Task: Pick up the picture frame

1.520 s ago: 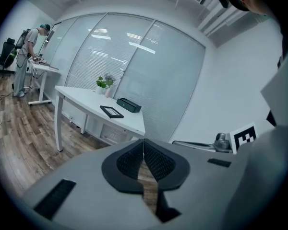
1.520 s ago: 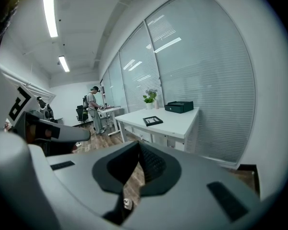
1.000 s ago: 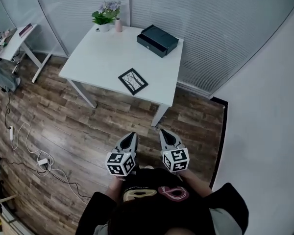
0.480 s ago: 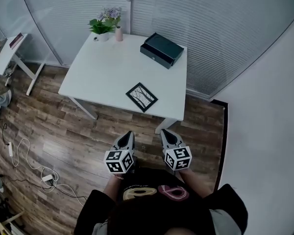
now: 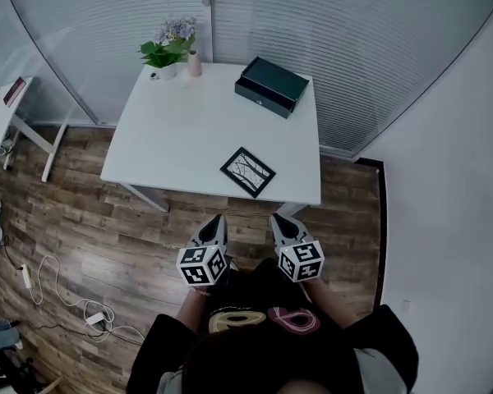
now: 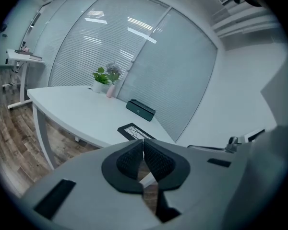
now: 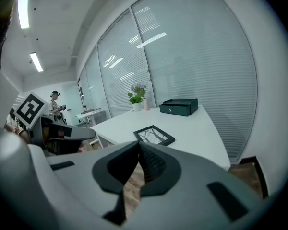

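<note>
picture frame [image 5: 248, 171] on table [image 5: 181, 130] (flat), grippers short

The black picture frame [image 5: 248, 171] lies flat, turned askew, near the white table's [image 5: 172, 130] front edge.

Left gripper [image 5: 216, 222] and right gripper [image 5: 277, 221] side by side, jaws closed, empty

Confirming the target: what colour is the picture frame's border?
Black; the picture frame shows best in the head view.
</note>
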The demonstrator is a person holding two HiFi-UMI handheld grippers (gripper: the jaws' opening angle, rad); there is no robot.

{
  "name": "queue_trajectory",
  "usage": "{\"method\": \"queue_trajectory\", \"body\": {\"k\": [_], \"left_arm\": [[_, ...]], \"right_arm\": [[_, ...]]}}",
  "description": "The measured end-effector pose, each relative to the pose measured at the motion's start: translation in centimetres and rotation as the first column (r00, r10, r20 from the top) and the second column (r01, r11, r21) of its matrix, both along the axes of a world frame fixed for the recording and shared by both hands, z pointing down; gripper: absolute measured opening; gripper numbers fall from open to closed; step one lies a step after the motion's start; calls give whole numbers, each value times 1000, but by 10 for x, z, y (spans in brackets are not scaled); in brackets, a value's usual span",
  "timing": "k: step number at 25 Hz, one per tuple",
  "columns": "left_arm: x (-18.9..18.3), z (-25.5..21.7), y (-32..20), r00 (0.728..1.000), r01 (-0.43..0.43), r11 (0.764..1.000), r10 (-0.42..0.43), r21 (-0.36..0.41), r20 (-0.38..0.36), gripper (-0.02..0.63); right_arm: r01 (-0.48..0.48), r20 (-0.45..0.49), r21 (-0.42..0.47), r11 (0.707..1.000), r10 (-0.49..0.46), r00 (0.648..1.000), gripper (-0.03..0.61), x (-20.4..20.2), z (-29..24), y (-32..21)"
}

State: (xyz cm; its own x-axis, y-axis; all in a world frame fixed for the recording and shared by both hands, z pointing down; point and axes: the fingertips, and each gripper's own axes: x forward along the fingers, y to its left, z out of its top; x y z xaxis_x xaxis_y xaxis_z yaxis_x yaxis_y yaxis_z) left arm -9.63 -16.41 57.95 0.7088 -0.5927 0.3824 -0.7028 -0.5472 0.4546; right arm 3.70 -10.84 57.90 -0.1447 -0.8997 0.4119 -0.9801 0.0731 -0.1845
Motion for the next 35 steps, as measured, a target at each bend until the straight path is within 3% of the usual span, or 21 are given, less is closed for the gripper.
{"method": "queue_trajectory", "body": {"k": [7, 14, 28, 35], "left_arm": [[18, 6, -20, 999, 1, 1000, -1, -11, 35, 18], [31, 1, -59, 996, 84, 996, -84, -2, 35, 18], [56, 28, -107, 972, 218, 967, -203, -129, 119, 20], [75, 36, -115, 975, 224, 952, -218, -208, 51, 26]], "right_arm": [[-48, -23, -7, 999, 48, 999, 11, 25, 0, -24], [9, -30, -17, 1000, -9, 1000, 11, 49, 3, -75], [173, -45, -39, 984, -175, 984, 12, 70, 5, -158], [211, -58, -65, 975, -215, 975, 17, 80, 11, -176]]}}
